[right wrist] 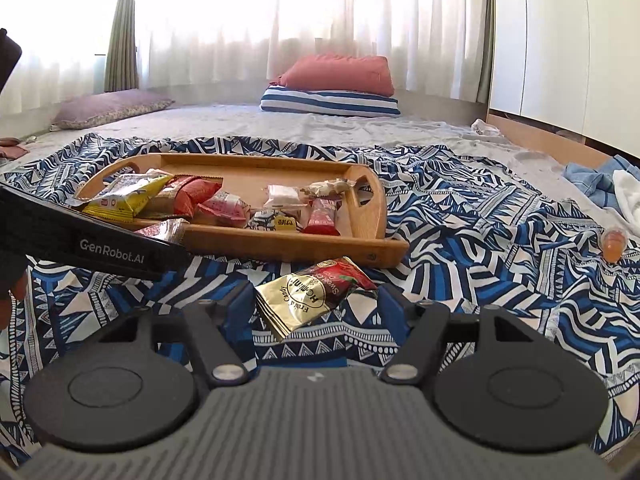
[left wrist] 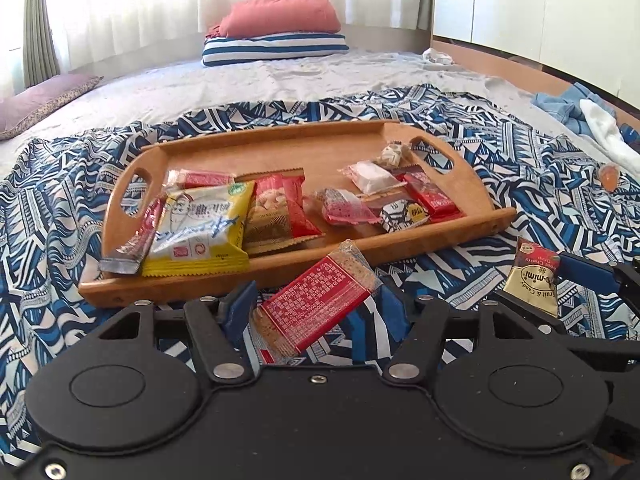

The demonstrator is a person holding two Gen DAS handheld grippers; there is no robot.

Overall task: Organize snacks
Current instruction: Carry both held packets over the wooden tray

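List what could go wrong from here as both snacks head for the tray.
1. The red snack bar sits skewed between the open fingers of the left claw; closing may pinch only a corner.
2. The gold candy packet lies slanted inside the open right claw and could slip.
3. The wooden tray is crowded along its near edge; the yellow packet already overhangs, so additions may spill.

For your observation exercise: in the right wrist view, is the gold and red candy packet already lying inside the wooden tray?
No. The candy packet sits between the right gripper's open fingers, outside the tray.
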